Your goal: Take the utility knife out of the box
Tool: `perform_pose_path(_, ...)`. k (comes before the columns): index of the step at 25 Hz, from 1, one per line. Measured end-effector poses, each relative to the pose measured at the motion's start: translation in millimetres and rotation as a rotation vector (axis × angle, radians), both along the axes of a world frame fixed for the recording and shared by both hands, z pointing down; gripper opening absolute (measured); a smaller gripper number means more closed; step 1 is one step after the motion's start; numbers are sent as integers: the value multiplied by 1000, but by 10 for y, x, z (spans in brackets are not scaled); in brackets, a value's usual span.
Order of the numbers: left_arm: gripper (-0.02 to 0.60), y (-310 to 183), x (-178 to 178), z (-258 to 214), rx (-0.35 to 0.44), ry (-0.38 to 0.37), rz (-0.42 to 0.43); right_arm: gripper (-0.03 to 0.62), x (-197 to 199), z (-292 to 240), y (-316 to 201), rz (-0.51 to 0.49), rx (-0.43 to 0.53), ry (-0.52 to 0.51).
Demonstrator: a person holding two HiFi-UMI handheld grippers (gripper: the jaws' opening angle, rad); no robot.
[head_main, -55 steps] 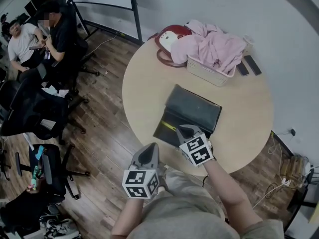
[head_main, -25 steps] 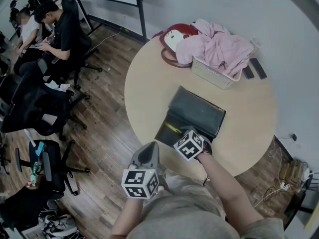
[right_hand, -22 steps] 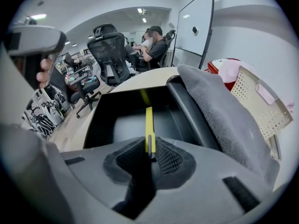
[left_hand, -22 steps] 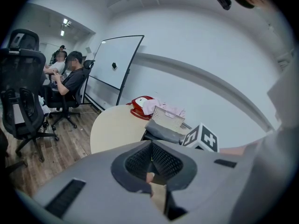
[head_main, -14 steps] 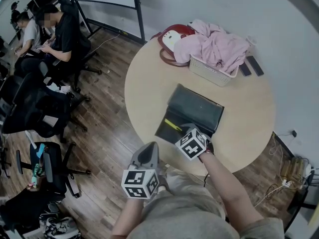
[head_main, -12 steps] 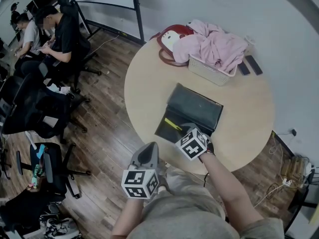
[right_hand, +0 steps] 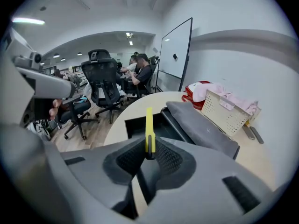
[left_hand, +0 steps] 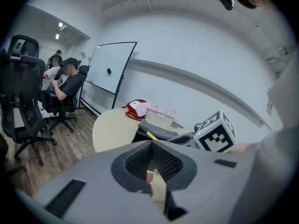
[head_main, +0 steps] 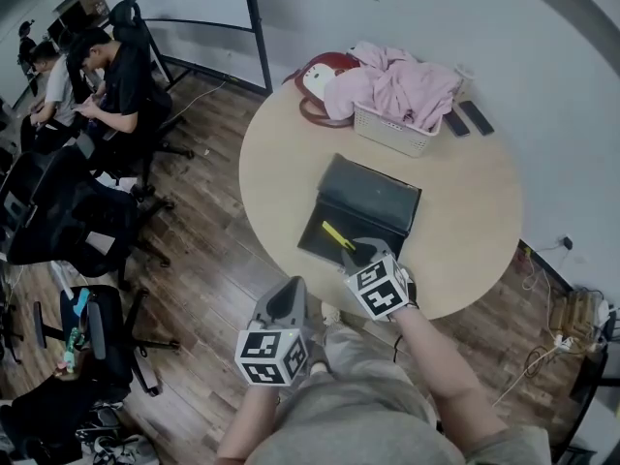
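Note:
The black box [head_main: 371, 199] lies open on the round table [head_main: 465, 221], its lid folded back. My right gripper [head_main: 356, 254] is shut on the yellow utility knife [head_main: 336, 235] and holds it above the box's tray, near the table's front edge. In the right gripper view the knife [right_hand: 148, 127] sticks out forward between the pads, over the tray [right_hand: 138, 122]. My left gripper [head_main: 287, 296] hovers off the table's edge, below and left of the box, shut with nothing in it. In the left gripper view the left gripper [left_hand: 152, 146] faces the box [left_hand: 154, 130].
At the table's far side stand a white basket [head_main: 390, 132] of pink clothes, a red bag [head_main: 318, 76] and two phones [head_main: 465, 119]. Office chairs [head_main: 68, 221] and seated people [head_main: 116, 76] fill the wooden floor at the left. A whiteboard stands behind.
My right gripper has risen with the yellow knife, which lay in the box's tray before. My left gripper has drifted a little.

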State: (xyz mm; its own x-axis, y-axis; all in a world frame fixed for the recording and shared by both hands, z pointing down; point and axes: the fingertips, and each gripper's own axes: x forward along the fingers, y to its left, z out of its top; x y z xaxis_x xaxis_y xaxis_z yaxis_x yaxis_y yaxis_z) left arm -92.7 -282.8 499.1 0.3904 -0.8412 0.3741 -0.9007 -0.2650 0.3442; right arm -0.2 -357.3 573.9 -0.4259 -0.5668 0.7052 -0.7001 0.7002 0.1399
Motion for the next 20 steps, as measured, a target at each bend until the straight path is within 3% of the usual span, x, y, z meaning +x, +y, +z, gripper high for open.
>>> perform_pose_path(20,3,890,221,-357,103,7,68,55,282,-831,1291,240,204,-277)
